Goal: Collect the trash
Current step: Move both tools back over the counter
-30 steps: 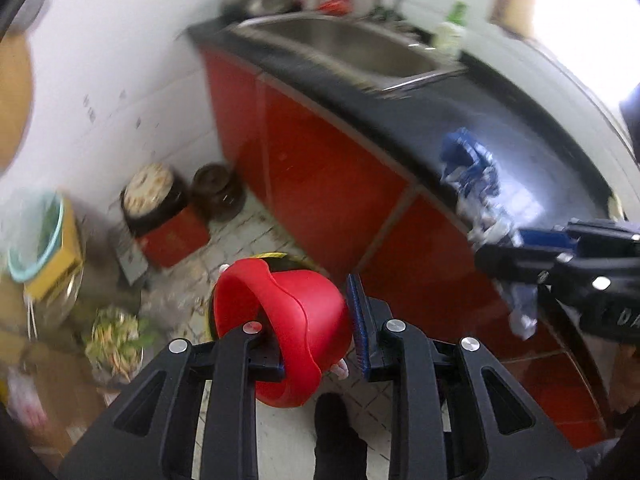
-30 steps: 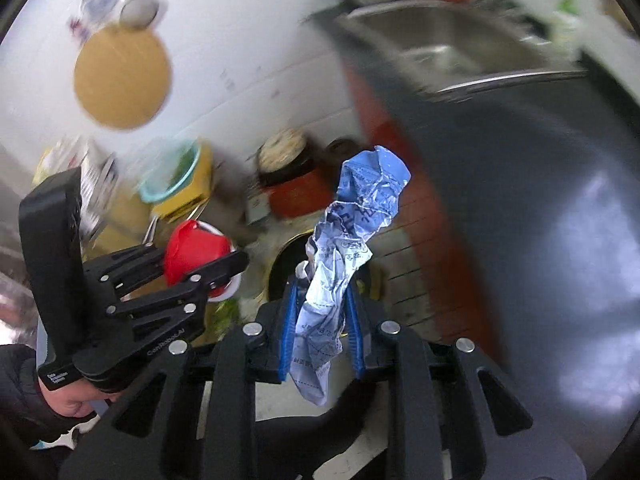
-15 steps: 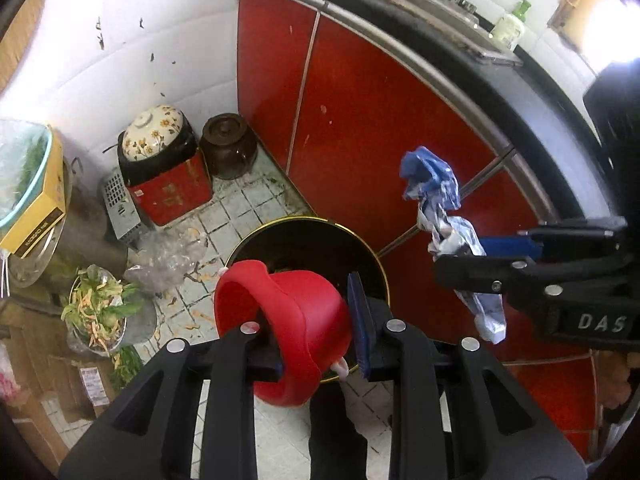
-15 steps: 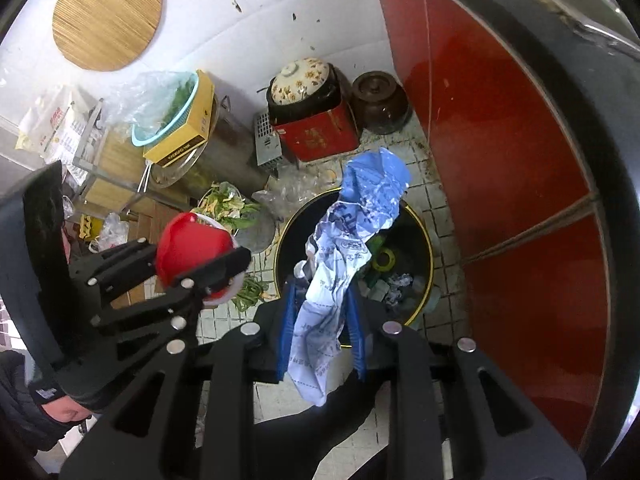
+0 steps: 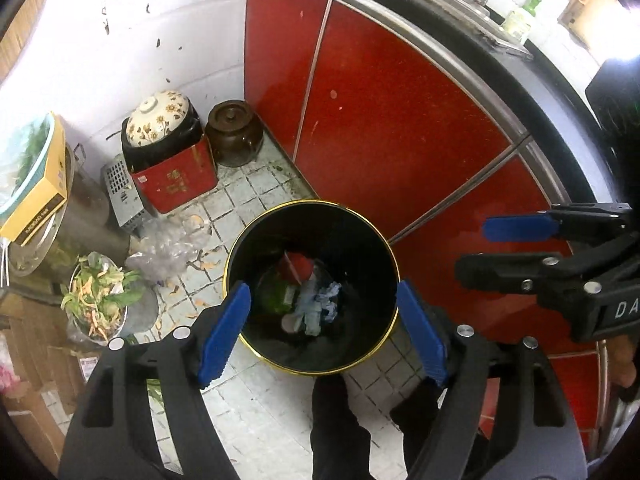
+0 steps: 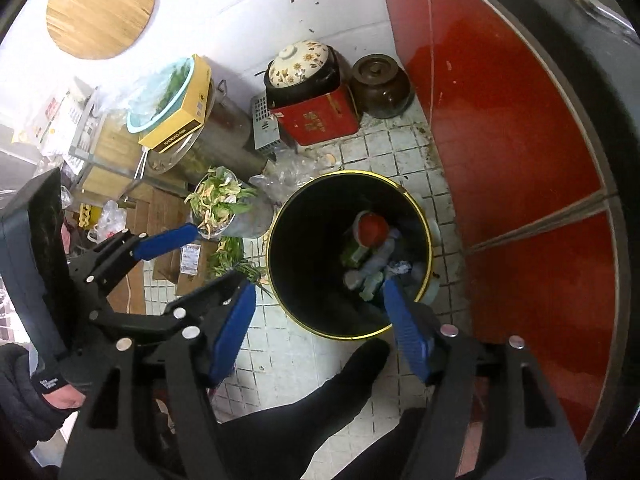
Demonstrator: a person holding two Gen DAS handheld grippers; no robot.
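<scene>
A black round trash bin with a gold rim stands on the tiled floor by the red cabinets. Inside it lie the red cup, the crumpled blue and white wrapper and other waste. My left gripper is open and empty right above the bin; it also shows in the right wrist view. My right gripper is open and empty over the bin's near rim; it also shows in the left wrist view.
Red cabinet doors run along the right under a dark counter. A red tin with a flowered pot, a brown jar, a bowl of vegetable scraps, a clear plastic bag and boxes crowd the floor to the left. My dark legs are below.
Both grippers opened. The red cup left my left gripper and the blue wrapper left my right gripper; both now lie in the bin.
</scene>
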